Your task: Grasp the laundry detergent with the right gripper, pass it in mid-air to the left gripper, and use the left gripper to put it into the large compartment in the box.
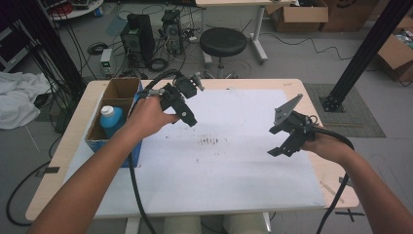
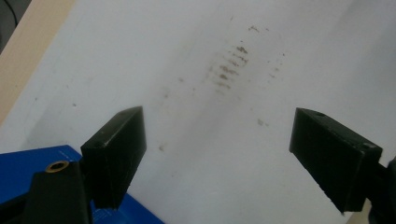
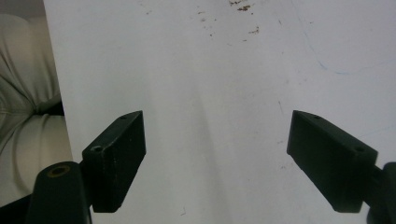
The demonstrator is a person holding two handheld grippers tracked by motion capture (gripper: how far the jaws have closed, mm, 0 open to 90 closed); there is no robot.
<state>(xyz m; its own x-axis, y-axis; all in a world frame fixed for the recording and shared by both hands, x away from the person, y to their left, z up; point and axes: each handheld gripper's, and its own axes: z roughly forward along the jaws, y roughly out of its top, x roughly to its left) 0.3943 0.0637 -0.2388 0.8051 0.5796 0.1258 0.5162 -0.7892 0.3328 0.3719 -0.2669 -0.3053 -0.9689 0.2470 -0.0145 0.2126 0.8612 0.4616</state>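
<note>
— What do we see at the left of the high view?
— We see a cardboard box (image 1: 115,100) with blue sides on the left edge of the worktop (image 1: 302,87), and a blue bottle with a white cap (image 1: 110,118) standing inside its nearer compartment.

— And just right of it?
— We find the left hand (image 1: 148,117) holding the left gripper (image 1: 187,105) above the white sheet (image 1: 229,165), beside the box. In the left gripper view its fingers (image 2: 114,154) are spread wide with nothing between them, and a blue corner of the box shows at lower left.

— The middle?
— We note a patch of brown smudges (image 1: 210,141) on the sheet, between the two grippers.

— And the right side?
— We see the right gripper (image 1: 285,146) raised over the sheet's right part, its grey plate tilted up. Its fingers (image 3: 116,158) are likewise released and hold nothing.
</note>
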